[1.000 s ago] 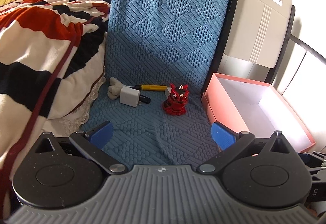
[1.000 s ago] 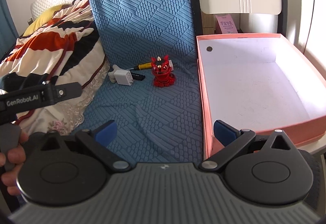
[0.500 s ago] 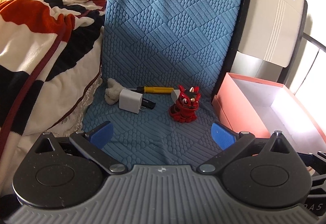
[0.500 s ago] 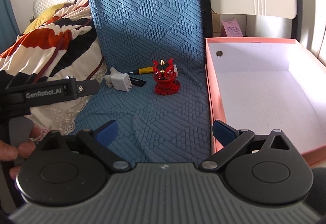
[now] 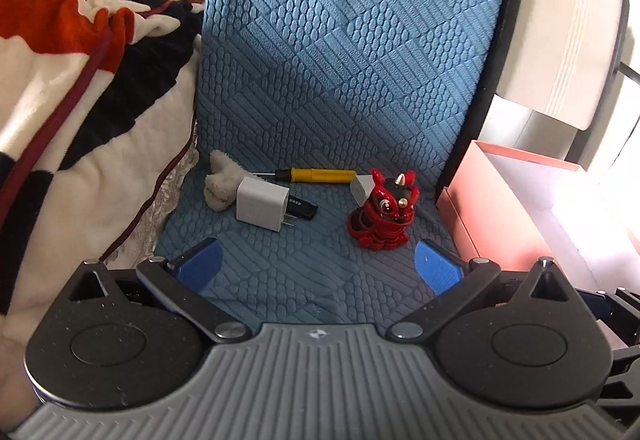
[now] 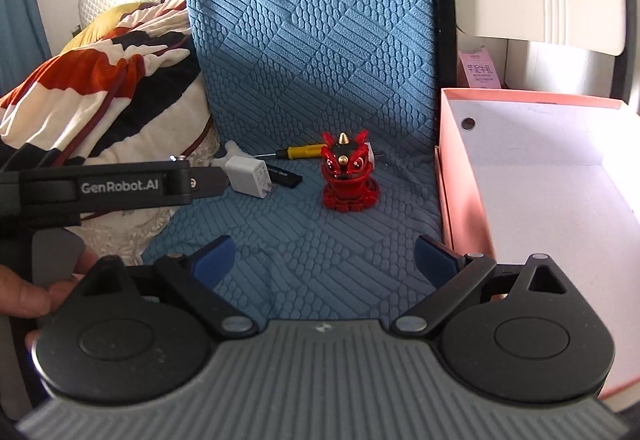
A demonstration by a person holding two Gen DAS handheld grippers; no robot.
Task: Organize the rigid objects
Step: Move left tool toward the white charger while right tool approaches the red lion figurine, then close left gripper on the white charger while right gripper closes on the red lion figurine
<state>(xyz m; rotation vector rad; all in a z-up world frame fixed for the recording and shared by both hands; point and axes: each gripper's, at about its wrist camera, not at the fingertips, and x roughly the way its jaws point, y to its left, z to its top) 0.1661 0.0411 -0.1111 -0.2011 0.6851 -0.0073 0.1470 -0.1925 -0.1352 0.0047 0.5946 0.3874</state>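
A red lion figurine (image 5: 382, 214) (image 6: 348, 176) stands on the blue textured mat (image 5: 320, 80). Left of it lie a white charger plug (image 5: 262, 204) (image 6: 248, 176), a black USB stick (image 5: 302, 205) (image 6: 286, 176), a yellow screwdriver (image 5: 320, 175) (image 6: 304, 151) and a white cloth lump (image 5: 220, 184). A small white block (image 5: 362, 188) sits behind the figurine. The open pink box (image 5: 472, 196) (image 6: 460, 176) is at the right. My left gripper (image 5: 318, 266) and right gripper (image 6: 326, 260) are both open and empty, short of the objects.
A striped red, black and cream blanket (image 5: 80, 80) is heaped on the left. A white board (image 5: 560, 40) leans behind the box. The left gripper's body (image 6: 112, 188) crosses the right wrist view at the left, held by a hand (image 6: 24, 292).
Both grippers have moved forward toward the objects, which now look larger. The jaws have stayed open. Nothing on the mat has moved.
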